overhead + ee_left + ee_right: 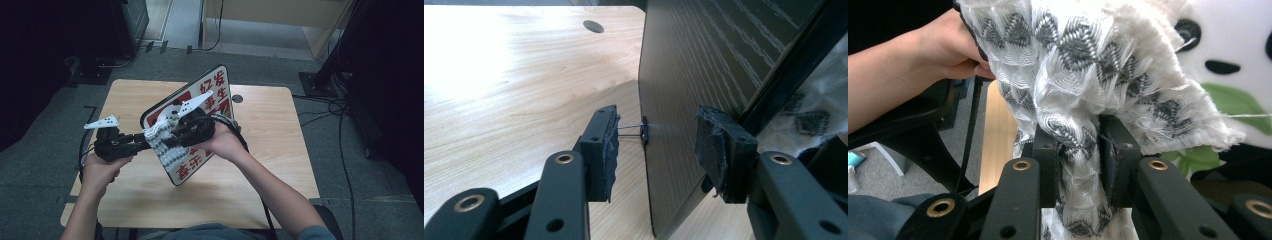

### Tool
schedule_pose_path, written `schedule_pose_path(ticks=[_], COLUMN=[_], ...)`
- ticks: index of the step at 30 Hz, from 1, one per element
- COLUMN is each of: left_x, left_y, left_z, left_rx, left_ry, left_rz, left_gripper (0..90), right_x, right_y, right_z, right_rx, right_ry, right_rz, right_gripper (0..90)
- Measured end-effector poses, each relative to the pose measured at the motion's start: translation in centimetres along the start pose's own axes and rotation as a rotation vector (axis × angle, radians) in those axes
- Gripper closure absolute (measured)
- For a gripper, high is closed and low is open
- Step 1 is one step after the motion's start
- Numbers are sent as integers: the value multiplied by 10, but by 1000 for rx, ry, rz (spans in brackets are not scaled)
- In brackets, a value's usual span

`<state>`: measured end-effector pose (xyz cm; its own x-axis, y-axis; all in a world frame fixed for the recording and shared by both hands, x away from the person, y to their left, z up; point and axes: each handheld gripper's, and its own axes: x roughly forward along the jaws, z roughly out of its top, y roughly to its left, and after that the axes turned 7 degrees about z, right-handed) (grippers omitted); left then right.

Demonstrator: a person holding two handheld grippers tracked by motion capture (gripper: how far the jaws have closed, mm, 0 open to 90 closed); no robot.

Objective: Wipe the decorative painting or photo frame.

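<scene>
A white sign board (215, 87) with red characters and a panda picture stands tilted on the wooden table (280, 150). My right gripper (172, 137) is shut on a white and grey woven cloth (164, 147) and holds it against the board's front. Close up, the cloth (1073, 60) is bunched between that gripper's (1080, 150) pads, with the panda face (1233, 50) behind it. My left gripper (656, 145) straddles the board's edge (646, 165). Its left pad (606, 150) stands clear of the board, near a small metal clip (644, 131). The board's back (704, 65) is dark wood grain.
The table has a round cable hole (237, 98) at its far side. A dark bar (794, 65) runs behind the board. Black equipment and cables (330, 107) lie on the grey floor around the table.
</scene>
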<state>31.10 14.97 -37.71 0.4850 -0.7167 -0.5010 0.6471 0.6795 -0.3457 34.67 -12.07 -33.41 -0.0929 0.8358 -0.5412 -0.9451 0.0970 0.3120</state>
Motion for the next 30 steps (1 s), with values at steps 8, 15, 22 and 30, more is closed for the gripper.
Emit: schedule_pose_path(ticks=[8, 15, 22, 30], left_x=[0, 0, 0, 1], left_y=[0, -1, -1, -2], left_z=[0, 0, -1, -2], left_rx=[-5, -12, -11, -5], left_ry=[1, 1, 1, 6], left_rz=[-15, -24, -28, -26], left_gripper=[564, 600, 621, 629], right_x=[2, 3, 5, 7], right_y=[0, 0, 0, 1], right_z=[-4, -8, -12, -18], right_rx=[10, 11, 21, 18], right_ry=[3, 3, 11, 9], right_rz=[-4, -11, -10, -17], right_gripper=[730, 729, 729, 730])
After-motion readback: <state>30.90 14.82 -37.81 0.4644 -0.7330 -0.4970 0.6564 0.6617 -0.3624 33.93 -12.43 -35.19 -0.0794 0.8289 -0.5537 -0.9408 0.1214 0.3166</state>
